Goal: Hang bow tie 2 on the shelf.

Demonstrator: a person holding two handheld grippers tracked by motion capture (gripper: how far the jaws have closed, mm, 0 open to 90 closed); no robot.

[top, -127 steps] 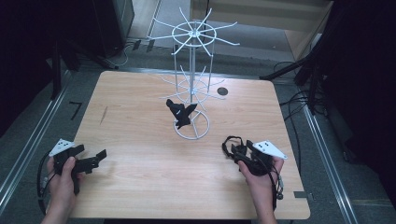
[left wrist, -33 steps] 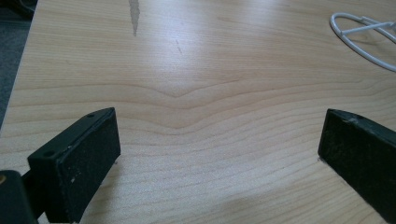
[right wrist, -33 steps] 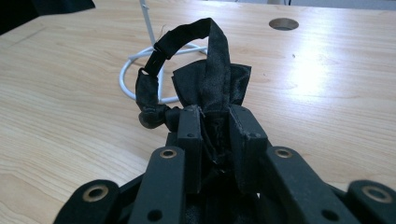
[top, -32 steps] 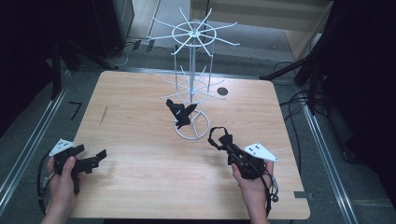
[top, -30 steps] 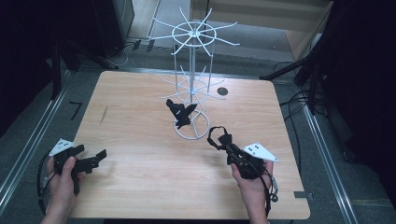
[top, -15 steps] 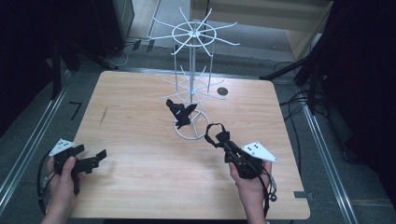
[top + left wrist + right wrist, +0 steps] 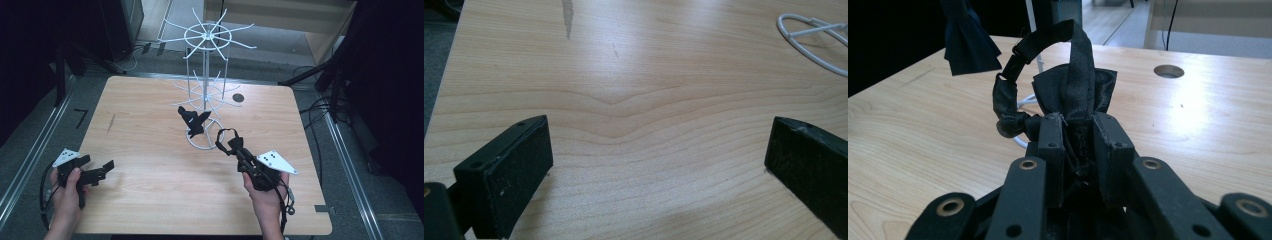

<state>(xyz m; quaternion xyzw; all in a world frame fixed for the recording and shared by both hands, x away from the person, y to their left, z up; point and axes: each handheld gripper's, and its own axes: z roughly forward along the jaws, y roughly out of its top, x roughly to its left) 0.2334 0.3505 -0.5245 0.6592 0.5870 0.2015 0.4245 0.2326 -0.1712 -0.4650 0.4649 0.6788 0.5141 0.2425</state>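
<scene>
A black bow tie with a strap loop [image 7: 229, 140] [image 7: 1068, 95] is pinched in my right gripper [image 7: 239, 150] [image 7: 1079, 127], whose jaws are shut on its fabric; it hovers just right of the white wire rack's ring base [image 7: 204, 142]. Another black bow tie [image 7: 192, 120] [image 7: 968, 42] hangs on a lower arm of the white wire rack [image 7: 206, 65]. My left gripper [image 7: 102, 169] [image 7: 656, 165] rests low over the wooden table [image 7: 150, 150] at the front left, jaws wide apart with only bare wood between them.
A round cable hole [image 7: 238, 98] [image 7: 1168, 71] lies in the table behind the rack. The rack's base ring [image 7: 811, 37] shows far right in the left gripper view. Metal rails and cables run along both table sides.
My right gripper, holding the bow tie, has edged forward and left toward the rack's base. The left gripper has stayed in place.
</scene>
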